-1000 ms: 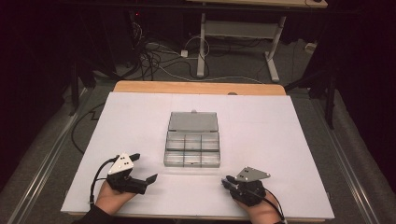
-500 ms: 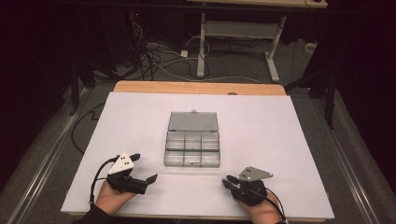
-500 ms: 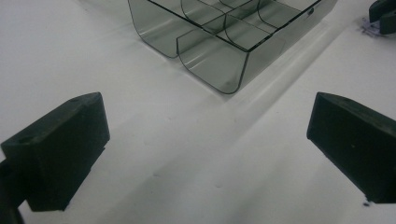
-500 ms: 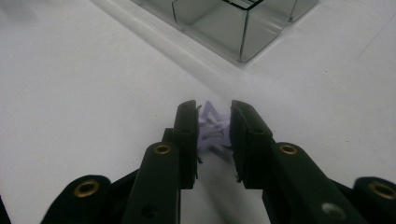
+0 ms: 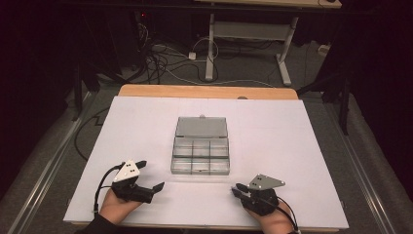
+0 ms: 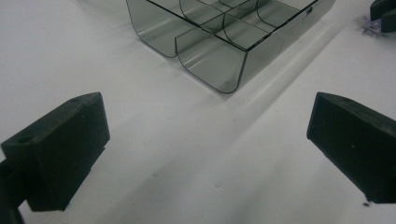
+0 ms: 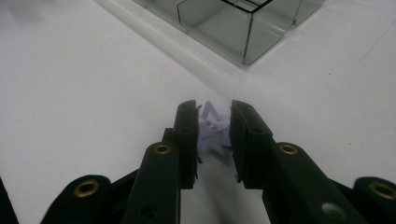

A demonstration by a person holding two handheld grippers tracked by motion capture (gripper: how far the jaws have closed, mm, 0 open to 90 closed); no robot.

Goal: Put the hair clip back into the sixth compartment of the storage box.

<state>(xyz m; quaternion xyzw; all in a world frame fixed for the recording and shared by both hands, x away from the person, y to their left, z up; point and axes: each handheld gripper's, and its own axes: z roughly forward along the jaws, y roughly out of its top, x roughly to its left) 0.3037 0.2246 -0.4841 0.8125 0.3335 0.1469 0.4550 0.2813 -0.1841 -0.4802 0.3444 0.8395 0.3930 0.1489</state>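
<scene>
- While both hands sit at the near edge of the white worktop (image 5: 146, 117), nothing differs from the frames a second ago: same hand places, same box place. Judgement: a pause with the piece already gripped, carry to the box not yet begun.
- Left gripper (image 5: 152, 175): jaws spread wide, released, nothing between them; the left gripper view has bare worktop between the two black jaws.
- Left hand (image 5: 117, 207) rests low on the worktop, near left of the box.
- Clear compartment box (image 5: 200, 155): middle of the worktop, lid (image 5: 201, 126) folded open toward the far side, compartments look empty from above.
- Small pale purple piece (image 7: 211, 125): clenched between the right gripper's jaws, just above or on the worktop, near the box's front right corner.
- Right gripper (image 5: 238, 188): grasping that purple piece, pointed left toward the box.
- Right hand (image 5: 272, 219) is partly cut off by the bottom edge.
- Hard to tell: what the purple piece is, spiky or folded, mostly hidden by the jaws; a speck in the high view.
- Box far compartments are cut off in both gripper views; glare on the clear walls.
</scene>
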